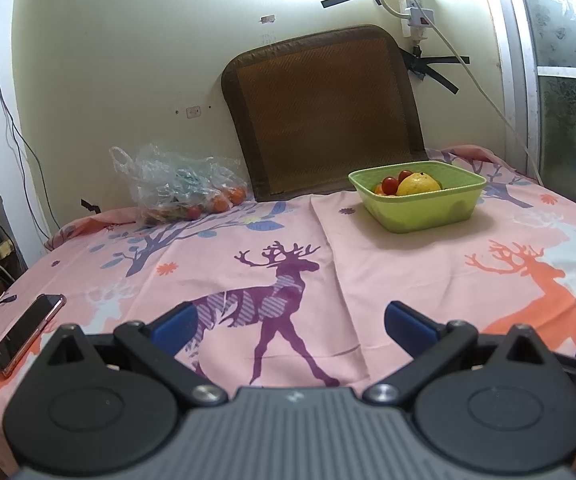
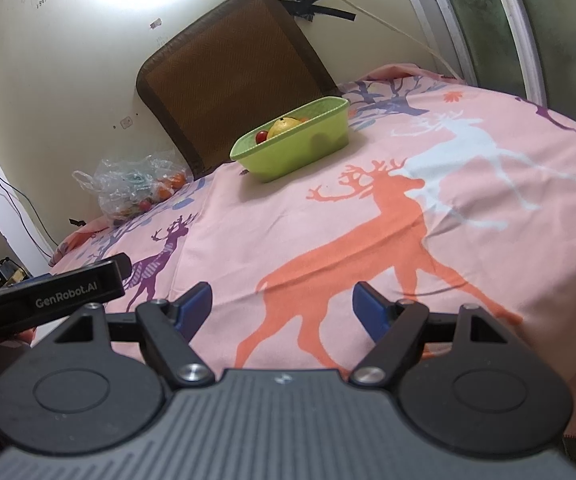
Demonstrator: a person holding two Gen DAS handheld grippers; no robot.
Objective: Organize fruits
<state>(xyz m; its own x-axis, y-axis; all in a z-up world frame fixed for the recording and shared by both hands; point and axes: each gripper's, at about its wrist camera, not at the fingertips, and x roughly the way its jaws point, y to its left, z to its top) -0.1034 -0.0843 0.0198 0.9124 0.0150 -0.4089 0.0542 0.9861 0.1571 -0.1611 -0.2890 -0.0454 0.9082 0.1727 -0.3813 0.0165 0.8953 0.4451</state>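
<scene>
Pink deer-print cloth (image 1: 215, 264) covers the surface, with a green bowl (image 1: 418, 200) of fruit at centre right and a plastic bag (image 1: 175, 188) of fruit at the left, against the wall. Both lie well beyond the left gripper (image 1: 288, 320) and right gripper (image 2: 281, 304). Each gripper hovers low at the bottom of its frame, jaws spread apart and holding nothing.

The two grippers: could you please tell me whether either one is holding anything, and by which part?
Nothing is held. The left gripper and the right gripper are both open and empty above the bedsheet.
</scene>
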